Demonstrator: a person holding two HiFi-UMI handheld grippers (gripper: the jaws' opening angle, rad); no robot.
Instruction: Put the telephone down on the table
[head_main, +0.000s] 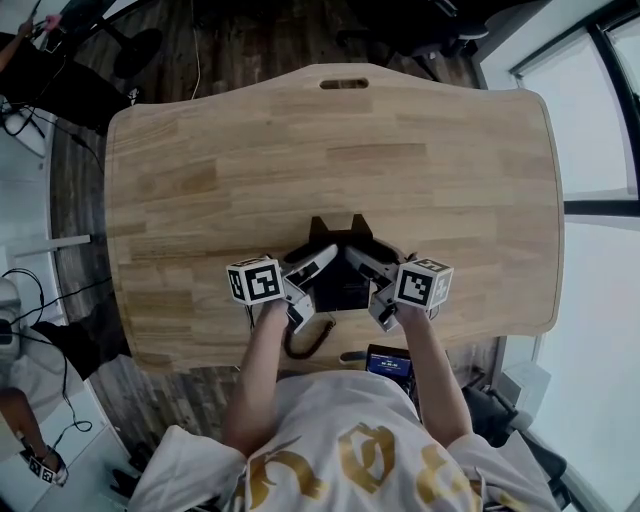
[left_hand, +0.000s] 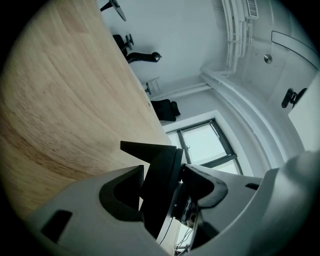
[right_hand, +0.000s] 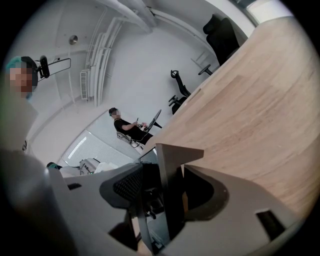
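**Both grippers clamped on the telephone (head_main: 340, 272); letting go not yet done**

Left gripper (left_hand: 164, 174) has its jaws set wide, gripping the telephone's black edge. Right gripper (right_hand: 165, 174) is closed the same way on the opposite edge. In the head view they flank the telephone at its 9 and 3 o'clock. It sits by the table (head_main: 300, 150) edge at 6 o'clock, with its cord (head_main: 305, 345) curling off at 7 o'clock.

I cannot tell whether its base already touches the wood. By my reading the carry is nearly over, and what is left is settling it flat and opening both grippers.

No brand or label shows on the telephone. The cubes (head_main: 255, 280) carry only square black-and-white markers, and the gold print on the shirt (head_main: 350, 450) is unreadable.
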